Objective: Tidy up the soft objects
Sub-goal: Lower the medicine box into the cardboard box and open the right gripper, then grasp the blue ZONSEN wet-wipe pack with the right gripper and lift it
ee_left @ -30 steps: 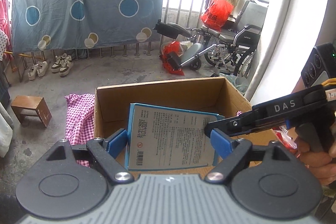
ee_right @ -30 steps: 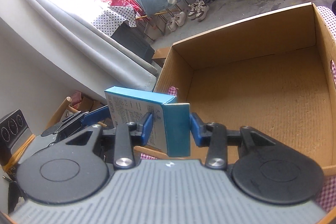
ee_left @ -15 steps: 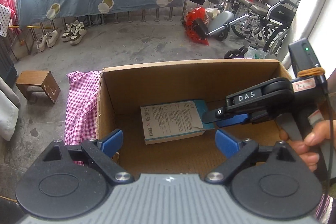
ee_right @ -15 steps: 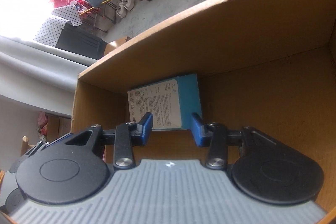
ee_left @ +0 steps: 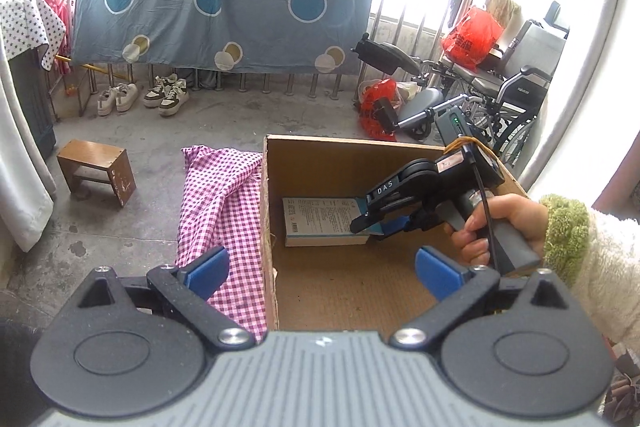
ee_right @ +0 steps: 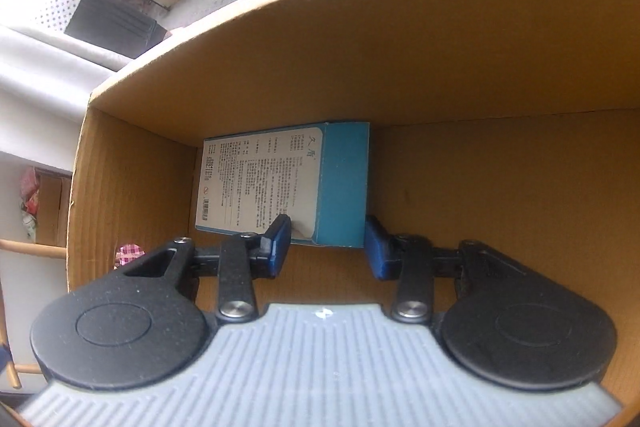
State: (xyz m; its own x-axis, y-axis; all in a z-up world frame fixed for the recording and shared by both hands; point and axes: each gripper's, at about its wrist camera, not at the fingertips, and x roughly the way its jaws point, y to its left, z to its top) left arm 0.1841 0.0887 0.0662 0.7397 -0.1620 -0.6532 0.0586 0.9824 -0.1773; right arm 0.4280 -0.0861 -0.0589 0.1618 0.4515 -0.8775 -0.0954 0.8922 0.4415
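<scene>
A blue and white packet (ee_left: 320, 221) lies flat on the floor of an open cardboard box (ee_left: 344, 151), against its far left wall. It also shows in the right wrist view (ee_right: 288, 183). My right gripper (ee_right: 326, 247) is inside the box at the packet's near end, jaws parted, pads no longer pinching it. The right gripper also shows in the left wrist view (ee_left: 376, 223). My left gripper (ee_left: 320, 269) is open and empty, held above the box's near left edge.
A pink checked cloth (ee_left: 220, 203) lies on the concrete floor left of the box. A small wooden stool (ee_left: 96, 171) stands further left. A wheelchair (ee_left: 480, 95) and red bags (ee_left: 472, 39) stand behind the box. Shoes (ee_left: 144, 95) sit under a hanging blue sheet.
My right gripper carried the packet down into the box, laid it flat and opened its jaws. My left gripper let go of it and pulled back above the box.
</scene>
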